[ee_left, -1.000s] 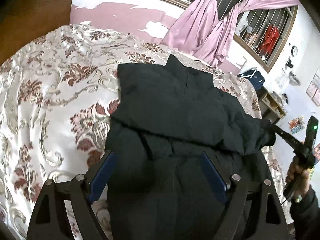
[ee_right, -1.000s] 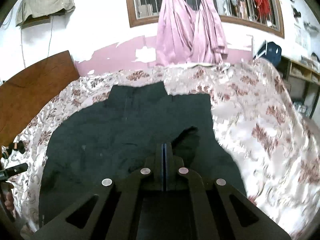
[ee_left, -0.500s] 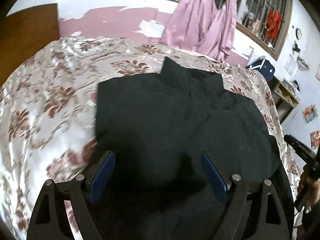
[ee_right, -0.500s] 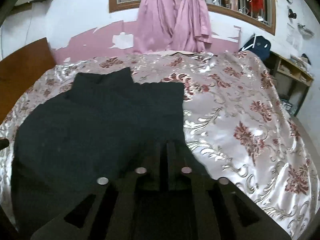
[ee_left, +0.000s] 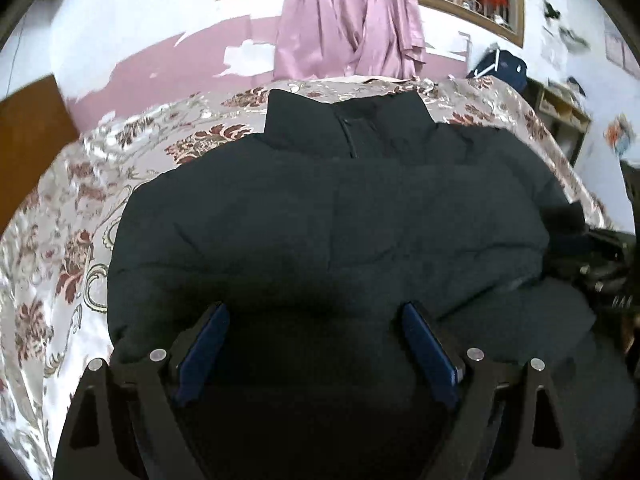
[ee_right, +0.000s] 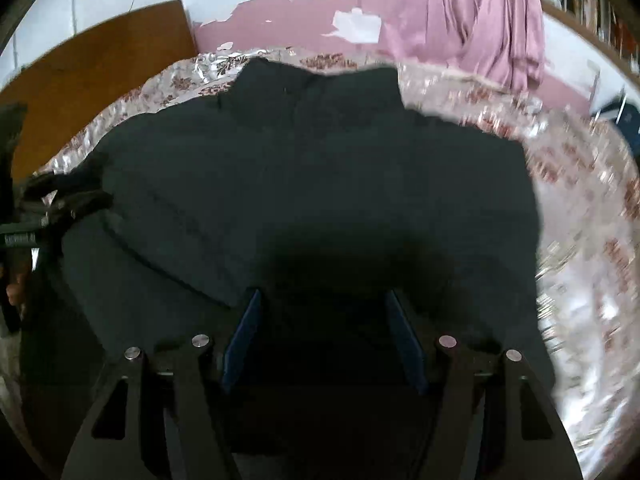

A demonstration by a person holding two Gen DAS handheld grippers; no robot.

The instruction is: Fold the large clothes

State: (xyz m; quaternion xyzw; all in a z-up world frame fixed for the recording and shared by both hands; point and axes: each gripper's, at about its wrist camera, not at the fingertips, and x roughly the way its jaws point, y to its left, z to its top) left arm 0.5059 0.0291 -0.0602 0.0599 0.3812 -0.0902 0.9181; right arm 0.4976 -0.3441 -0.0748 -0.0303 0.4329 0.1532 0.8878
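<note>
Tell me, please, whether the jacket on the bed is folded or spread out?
Partly folded: the jacket lies collar up, sleeves tucked in across its body, on the bed.

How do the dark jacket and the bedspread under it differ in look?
The jacket is plain, dark and matte, while the bedspread is pale, shiny and covered with red-brown flowers. The jacket looks thick and puffy; the bedspread looks thin and lies flat. Both are soft fabric spread on the bed.
</note>
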